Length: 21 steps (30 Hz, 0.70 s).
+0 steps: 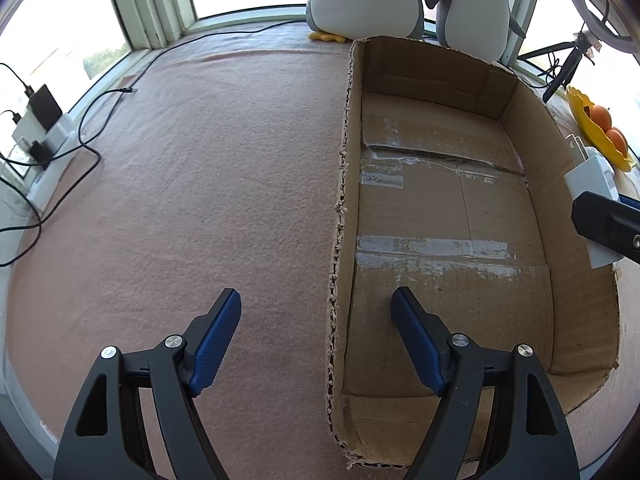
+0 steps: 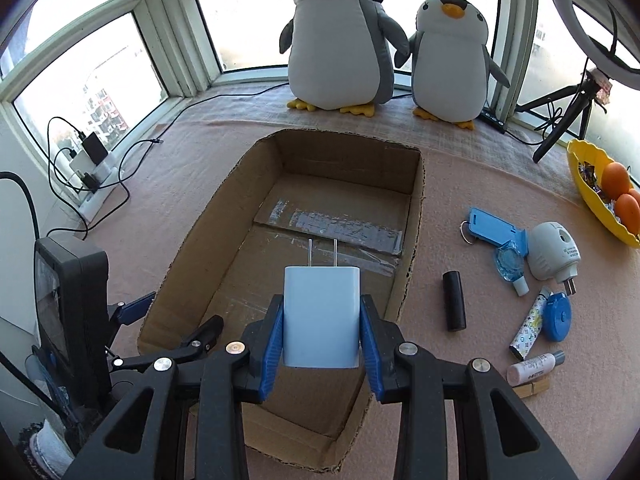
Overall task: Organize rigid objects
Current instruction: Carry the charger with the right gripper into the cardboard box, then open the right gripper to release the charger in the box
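We've got the charger (image 2: pixel 320 316) clamped in the right gripper (image 2: pixel 322 344), prongs forward, box (image 2: pixel 416 216) right below; left gripper (image 1: pixel 316 312) hangs apart.

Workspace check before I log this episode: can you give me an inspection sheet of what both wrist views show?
Surface: pink felt-like cloth, bare on the left.
Job's things: open brown cardboard box, nothing inside; white wall charger with two prongs held above it.
Clutter: black cylinder, blue plastic holder, grey plug-in device, round blue case, patterned tube, small white bottle, wooden clothespin.
Grippers: right gripper shut on charger; left gripper open, fingers straddling box wall.
Cables: black cable to power strip.
Surroundings: two plush penguins, yellow fruit bowl, tripod, windows.
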Available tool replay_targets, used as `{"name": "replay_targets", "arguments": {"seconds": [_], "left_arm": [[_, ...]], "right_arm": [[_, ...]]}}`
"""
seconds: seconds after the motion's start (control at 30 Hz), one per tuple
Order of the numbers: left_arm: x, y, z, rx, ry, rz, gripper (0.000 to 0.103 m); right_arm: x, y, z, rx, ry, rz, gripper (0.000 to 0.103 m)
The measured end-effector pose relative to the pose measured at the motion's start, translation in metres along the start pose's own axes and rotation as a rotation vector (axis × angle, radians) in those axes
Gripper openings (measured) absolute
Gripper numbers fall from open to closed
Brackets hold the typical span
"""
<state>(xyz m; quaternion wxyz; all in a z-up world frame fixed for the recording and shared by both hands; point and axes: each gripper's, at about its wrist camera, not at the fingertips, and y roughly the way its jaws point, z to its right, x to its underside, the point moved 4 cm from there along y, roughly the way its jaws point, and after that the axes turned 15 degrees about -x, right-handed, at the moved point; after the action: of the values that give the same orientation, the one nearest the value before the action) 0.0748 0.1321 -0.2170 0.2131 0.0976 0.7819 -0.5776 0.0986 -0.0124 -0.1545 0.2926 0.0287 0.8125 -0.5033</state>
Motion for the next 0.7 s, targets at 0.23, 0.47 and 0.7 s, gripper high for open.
{"name": "replay_targets", "arguments": {"seconds": [0.23,0.47,0.7], "left_arm": [[0.0,0.001,0.0,0.004,-0.013,-0.002,0.079],[0.001,0.001,-0.001,0.004,-0.019,0.003,0.079],[0.001,-0.001,0.0,-0.004,-0.017,0.008,0.079]], "right_arm": [[0.005,0.021,-0.001,-0.001,-0.017,-0.048,0.032],[0.004,0.021,0.002,-0.03,-0.005,-0.047,0.036],[0.002,0.011,-0.003,-0.036,-0.018,-0.02,0.047]]}}
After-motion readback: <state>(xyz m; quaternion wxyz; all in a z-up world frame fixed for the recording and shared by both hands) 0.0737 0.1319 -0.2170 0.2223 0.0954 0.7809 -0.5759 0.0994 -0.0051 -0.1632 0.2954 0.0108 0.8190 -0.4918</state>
